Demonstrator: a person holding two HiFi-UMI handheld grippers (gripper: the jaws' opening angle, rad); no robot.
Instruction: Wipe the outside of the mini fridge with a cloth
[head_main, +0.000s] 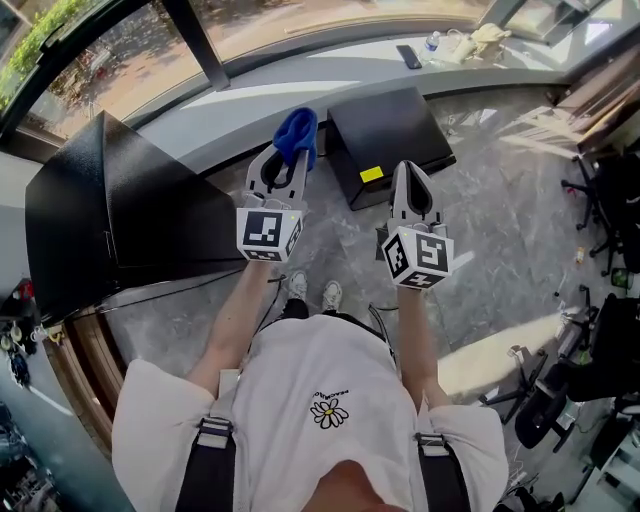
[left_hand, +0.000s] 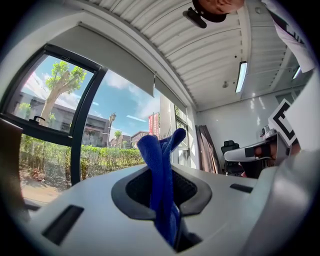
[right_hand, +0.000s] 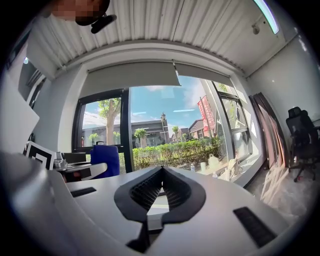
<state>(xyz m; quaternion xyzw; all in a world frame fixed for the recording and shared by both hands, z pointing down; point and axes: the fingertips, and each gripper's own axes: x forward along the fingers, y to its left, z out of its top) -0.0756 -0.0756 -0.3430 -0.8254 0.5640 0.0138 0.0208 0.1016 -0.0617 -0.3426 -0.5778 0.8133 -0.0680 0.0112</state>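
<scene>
ahead on the floor by the window: one black mini fridge (head_main: 395, 130), yellow sticker on top. left gripper (head_main: 281, 168) clamps one blue cloth (head_main: 297, 135), long axis along the jaws, free end pointing forward past the tips. right gripper (head_main: 412, 172) closed on nothing, tips toward the fridge

From our head we look steeply down past our chest onto the marble floor (head_main: 500, 230), with the left gripper (head_main: 284, 165) and right gripper (head_main: 412, 180) out ahead. Each gripper camera sits close behind its own jaws, facing roughly level at the curved window (right_hand: 150, 125). Both share its hedge (right_hand: 185, 150); the right gripper view also catches the blue cloth (right_hand: 105, 159).
</scene>
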